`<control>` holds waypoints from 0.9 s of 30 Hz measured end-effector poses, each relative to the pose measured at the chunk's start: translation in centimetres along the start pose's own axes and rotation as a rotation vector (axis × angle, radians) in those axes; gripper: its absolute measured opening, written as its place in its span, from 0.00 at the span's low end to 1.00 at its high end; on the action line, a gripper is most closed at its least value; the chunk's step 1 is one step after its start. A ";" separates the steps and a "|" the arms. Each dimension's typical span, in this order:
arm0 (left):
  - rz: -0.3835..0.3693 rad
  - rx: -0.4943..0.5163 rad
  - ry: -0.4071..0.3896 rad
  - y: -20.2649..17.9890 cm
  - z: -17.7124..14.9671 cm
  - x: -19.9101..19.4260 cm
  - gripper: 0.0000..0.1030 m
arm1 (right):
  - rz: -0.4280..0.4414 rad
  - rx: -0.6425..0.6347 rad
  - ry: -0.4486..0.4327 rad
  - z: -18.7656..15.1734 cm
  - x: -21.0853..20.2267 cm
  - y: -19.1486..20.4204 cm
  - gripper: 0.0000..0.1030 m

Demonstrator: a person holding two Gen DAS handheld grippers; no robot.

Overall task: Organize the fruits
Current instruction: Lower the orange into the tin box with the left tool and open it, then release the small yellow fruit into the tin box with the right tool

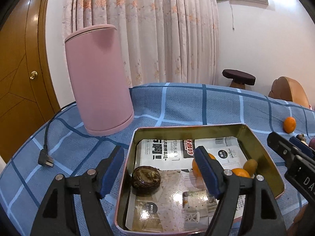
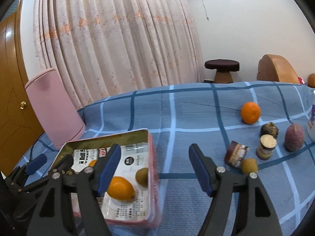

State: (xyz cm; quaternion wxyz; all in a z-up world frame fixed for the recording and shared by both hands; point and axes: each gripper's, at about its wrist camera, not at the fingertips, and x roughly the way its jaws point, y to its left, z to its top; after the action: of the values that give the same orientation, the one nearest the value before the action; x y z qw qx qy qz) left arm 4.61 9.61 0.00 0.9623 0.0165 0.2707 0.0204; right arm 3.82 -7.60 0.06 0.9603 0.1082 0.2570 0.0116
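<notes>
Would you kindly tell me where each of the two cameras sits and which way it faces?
Left wrist view: rides the left gripper, looking forward and down into the square metal tin holding a brown round fruit; its own open blue-padded fingers show, and the right gripper enters at right.
Right wrist view: rides the right gripper, open, facing the blue checked tablecloth with a loose orange; the left gripper shows at left.
Shared: tin, pink cylinder, curtain.

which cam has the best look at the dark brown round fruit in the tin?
Left wrist: the dark brown fruit lies fully visible in the tin, near its left wall. In the right wrist view only a sliver shows, hidden behind the gripper parts.
</notes>
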 end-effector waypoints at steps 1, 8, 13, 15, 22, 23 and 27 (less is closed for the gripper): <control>0.001 -0.001 -0.001 0.0 0.0 0.0 0.73 | -0.007 0.001 0.001 0.0 -0.1 -0.1 0.72; 0.020 -0.008 0.011 -0.1 -0.2 0.0 0.73 | -0.057 0.008 0.006 -0.2 -0.6 -1.3 0.72; 0.029 -0.008 0.005 -0.4 -0.4 -0.5 0.73 | -0.081 -0.007 -0.002 -0.2 -1.2 -1.9 0.72; 0.032 -0.006 0.004 -0.8 -0.5 -0.7 0.73 | -0.086 -0.017 -0.004 -0.3 -1.4 -2.1 0.72; 0.018 0.005 0.004 -2.0 -0.9 -1.5 0.73 | -0.112 -0.034 -0.013 -0.4 -2.4 -3.4 0.72; 0.015 0.007 0.003 -2.1 -0.9 -1.5 0.73 | -0.117 -0.035 -0.013 -0.4 -2.6 -3.6 0.72; 0.003 0.018 -0.002 -3.2 -1.1 -2.0 0.73 | -0.127 -0.030 -0.010 -0.4 -3.2 -4.9 0.72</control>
State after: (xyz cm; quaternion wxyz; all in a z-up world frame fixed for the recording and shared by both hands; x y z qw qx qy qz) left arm 2.42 6.35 -0.02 0.9623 0.0255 0.2700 0.0193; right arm 0.69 -12.50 0.21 0.9619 0.0770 0.2582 -0.0461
